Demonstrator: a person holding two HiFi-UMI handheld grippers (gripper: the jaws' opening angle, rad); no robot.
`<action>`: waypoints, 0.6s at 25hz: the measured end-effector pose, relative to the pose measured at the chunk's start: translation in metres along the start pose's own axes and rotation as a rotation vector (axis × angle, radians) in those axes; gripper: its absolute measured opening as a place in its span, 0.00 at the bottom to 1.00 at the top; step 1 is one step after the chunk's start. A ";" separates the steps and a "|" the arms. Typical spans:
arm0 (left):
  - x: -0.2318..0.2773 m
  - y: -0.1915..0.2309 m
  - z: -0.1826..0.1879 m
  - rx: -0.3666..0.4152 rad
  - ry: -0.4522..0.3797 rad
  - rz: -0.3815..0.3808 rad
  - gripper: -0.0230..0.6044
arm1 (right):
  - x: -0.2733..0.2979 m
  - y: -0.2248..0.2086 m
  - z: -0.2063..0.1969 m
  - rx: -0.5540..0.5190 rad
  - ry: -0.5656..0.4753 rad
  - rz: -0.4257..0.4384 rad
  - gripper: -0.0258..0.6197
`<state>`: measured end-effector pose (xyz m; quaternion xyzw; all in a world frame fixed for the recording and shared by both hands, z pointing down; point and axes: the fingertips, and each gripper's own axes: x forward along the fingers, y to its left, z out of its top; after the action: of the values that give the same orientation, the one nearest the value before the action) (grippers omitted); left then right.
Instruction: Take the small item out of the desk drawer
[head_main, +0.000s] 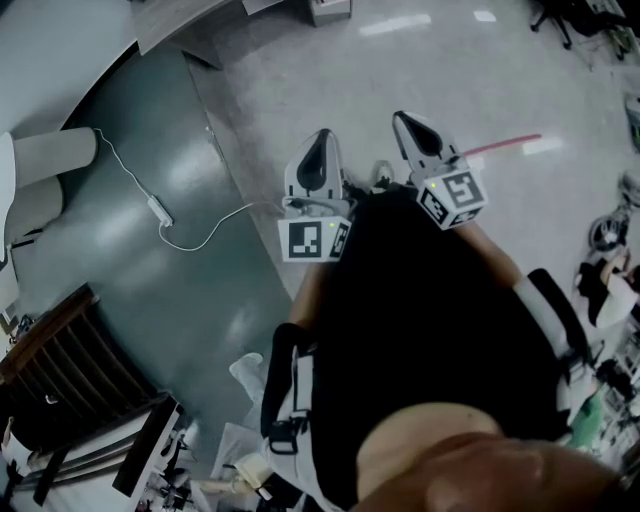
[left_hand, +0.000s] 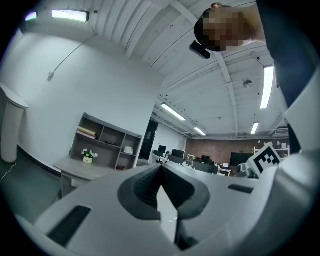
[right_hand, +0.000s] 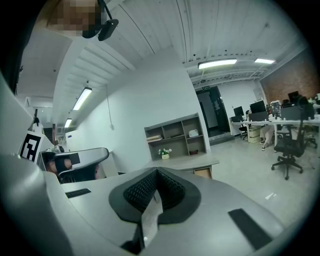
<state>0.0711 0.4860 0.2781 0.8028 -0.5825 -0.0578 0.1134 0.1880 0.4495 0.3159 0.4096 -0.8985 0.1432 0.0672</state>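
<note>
Under shelves, grey desk, perhaps drawered.

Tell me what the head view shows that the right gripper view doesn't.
Head view only: a white cable and a dark slatted chair at lower left. Right gripper view only: the desk, its shelf, the flowers and a ceiling light. Both: the right claw, shut and empty.

I hold both grippers out ahead of my chest, side by side and near each other, pointing away from me. My left gripper has its jaws together, empty. My right gripper likewise: jaws closed, nothing between.
</note>
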 end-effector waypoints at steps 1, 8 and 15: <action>0.000 0.002 0.000 -0.004 -0.001 -0.001 0.02 | 0.001 0.001 0.000 0.008 -0.004 -0.002 0.04; -0.005 0.019 0.002 -0.004 -0.003 -0.021 0.02 | 0.013 0.013 0.001 0.011 -0.012 -0.020 0.04; -0.014 0.040 0.004 -0.001 -0.003 -0.058 0.02 | 0.029 0.036 -0.003 -0.007 -0.015 -0.037 0.04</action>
<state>0.0290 0.4870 0.2837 0.8192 -0.5592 -0.0625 0.1112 0.1420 0.4525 0.3180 0.4272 -0.8916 0.1355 0.0644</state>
